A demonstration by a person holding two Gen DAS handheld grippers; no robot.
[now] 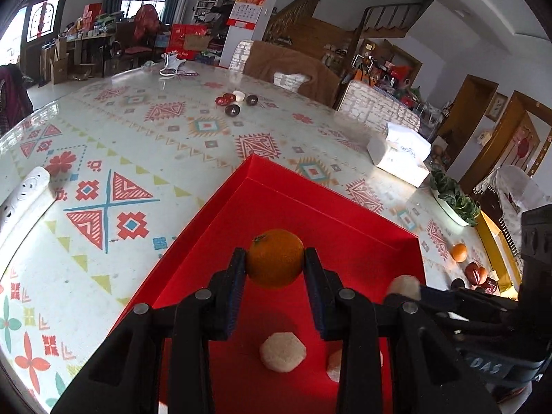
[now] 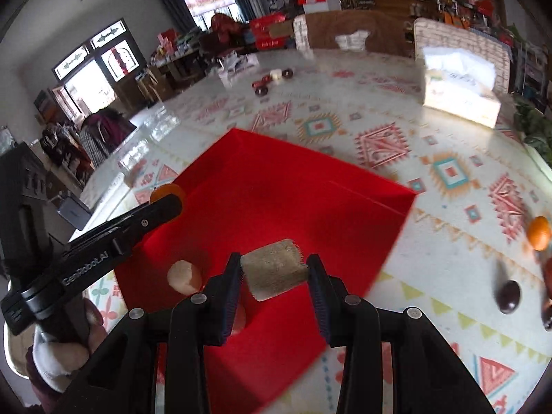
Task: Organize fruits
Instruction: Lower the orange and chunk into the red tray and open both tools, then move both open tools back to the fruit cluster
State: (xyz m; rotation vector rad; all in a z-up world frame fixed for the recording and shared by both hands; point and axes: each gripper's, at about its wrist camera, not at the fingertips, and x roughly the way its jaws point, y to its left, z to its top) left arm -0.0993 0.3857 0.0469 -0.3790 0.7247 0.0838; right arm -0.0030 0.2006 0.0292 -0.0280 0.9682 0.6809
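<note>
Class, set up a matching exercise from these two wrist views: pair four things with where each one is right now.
Things:
1. round orange fruit
2. pale beige cylindrical piece
3. white tissue box
4. flat pale round piece

Places:
A. lying on the floor of the red box
B. between the left gripper fingers
C. on the patterned tablecloth
D. between the right gripper fingers

Pairs: 1-B, 2-D, 3-C, 4-A

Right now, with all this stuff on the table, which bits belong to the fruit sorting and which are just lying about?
Part of the job:
- left gripper holding an orange
- right gripper holding a pale chunk
- red box with pale pieces inside
- loose orange and dark fruits

Just lying about:
- tissue box
- power strip
- leafy greens
</note>
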